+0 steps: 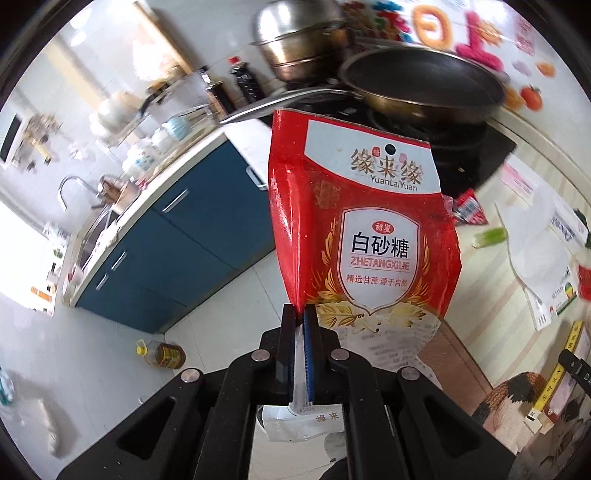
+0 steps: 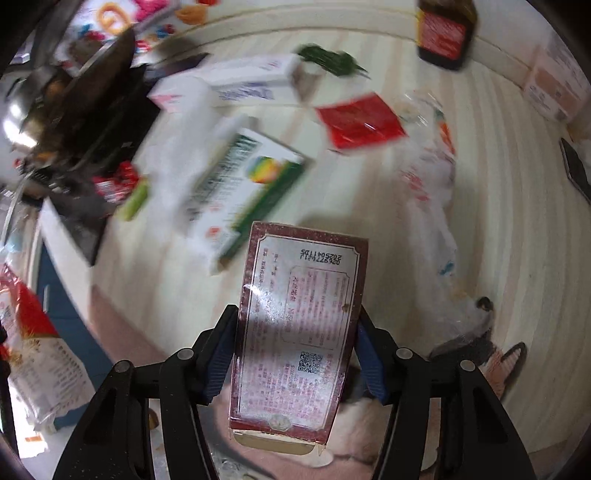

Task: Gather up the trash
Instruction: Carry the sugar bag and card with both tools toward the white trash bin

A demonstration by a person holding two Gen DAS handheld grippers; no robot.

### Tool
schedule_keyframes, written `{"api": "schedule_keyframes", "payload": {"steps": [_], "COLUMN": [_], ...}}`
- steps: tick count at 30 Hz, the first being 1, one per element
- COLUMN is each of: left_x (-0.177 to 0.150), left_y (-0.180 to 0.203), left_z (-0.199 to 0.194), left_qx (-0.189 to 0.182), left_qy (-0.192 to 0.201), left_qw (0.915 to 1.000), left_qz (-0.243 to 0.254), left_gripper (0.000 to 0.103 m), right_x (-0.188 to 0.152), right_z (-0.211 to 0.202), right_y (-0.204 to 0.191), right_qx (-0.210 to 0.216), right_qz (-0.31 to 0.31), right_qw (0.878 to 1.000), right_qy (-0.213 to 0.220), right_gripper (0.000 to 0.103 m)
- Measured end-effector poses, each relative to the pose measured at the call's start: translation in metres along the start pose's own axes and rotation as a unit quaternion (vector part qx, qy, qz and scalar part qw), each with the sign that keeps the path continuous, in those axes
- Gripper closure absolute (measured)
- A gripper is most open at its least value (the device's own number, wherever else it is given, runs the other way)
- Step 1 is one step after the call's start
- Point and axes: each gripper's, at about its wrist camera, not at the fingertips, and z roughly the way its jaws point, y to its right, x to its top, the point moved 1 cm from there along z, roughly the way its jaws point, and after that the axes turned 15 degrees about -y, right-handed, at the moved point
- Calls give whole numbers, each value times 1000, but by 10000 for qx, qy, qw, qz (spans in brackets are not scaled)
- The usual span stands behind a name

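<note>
My left gripper [image 1: 300,314] is shut on the lower edge of an empty red and white sugar bag [image 1: 369,236], held up in the air beside the counter. The same bag shows at the left edge of the right wrist view [image 2: 29,332]. My right gripper [image 2: 297,325] is shut on a dark red and white carton [image 2: 295,332], held by its sides above the striped countertop [image 2: 498,258]. More trash lies on the counter: a green and white box [image 2: 251,177], a red packet [image 2: 362,122], white boxes [image 2: 236,81] and a clear plastic wrapper [image 2: 432,173].
A frying pan [image 1: 424,85] and steel pots [image 1: 299,40] sit on the black stove [image 1: 469,151]. Blue cabinets [image 1: 177,236] and a sink [image 1: 92,236] run along the left. An oil bottle [image 1: 162,354] lies on the floor. A dark bottle [image 2: 447,33] stands at the counter's back.
</note>
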Motion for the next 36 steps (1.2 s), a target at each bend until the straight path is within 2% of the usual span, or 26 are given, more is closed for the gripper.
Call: {"api": "schedule_keyframes", "payload": {"steps": [6, 13, 17, 21, 23, 27, 30, 32, 35, 36], "left_x": [-14, -51, -80, -118, -137, -181, -221, -252, -291, -309], "left_y": [-56, -121, -165, -213, -232, -258, -266, -267, -259, -251], "left_z": [10, 42, 75, 126, 156, 235, 316, 379, 459, 498], "left_qx": [-67, -131, -219, -364, -411, -414, -479, -591, -821, -962], "left_qy": [-143, -461, -781, -1248, -1473, -1963, -2431, -2764, -3147, -3331], "left_qw": [9981, 9911, 9826, 9683, 9612, 9469, 9324, 9198, 9020, 8942], "left_qz": [-603, -1239, -1672, -2133, -2295, -2512, -2633, -2722, -2839, -2833], "left_gripper": [102, 102, 102, 102, 102, 102, 101, 102, 101, 101], "right_x": [-6, -36, -72, -114, -135, -180, -212, -230, -259, -271], "right_z": [-19, -21, -7, 23, 47, 125, 199, 253, 348, 387], "right_y": [-79, -170, -231, -277, -296, -327, -340, -344, -348, -349], "right_qx": [243, 457, 485, 385, 261, -63, -282, -366, -342, -299], "right_qz": [-782, -1671, -2300, -2839, -3068, -3431, -3594, -3668, -3781, -3872], "right_qw": [9963, 9848, 9720, 9576, 9504, 9346, 9240, 9178, 9052, 8966], "right_qy": [256, 116, -49, -289, -445, -932, -1278, -1476, -1910, -2129], "right_gripper": [42, 42, 42, 42, 42, 42, 42, 42, 42, 42]}}
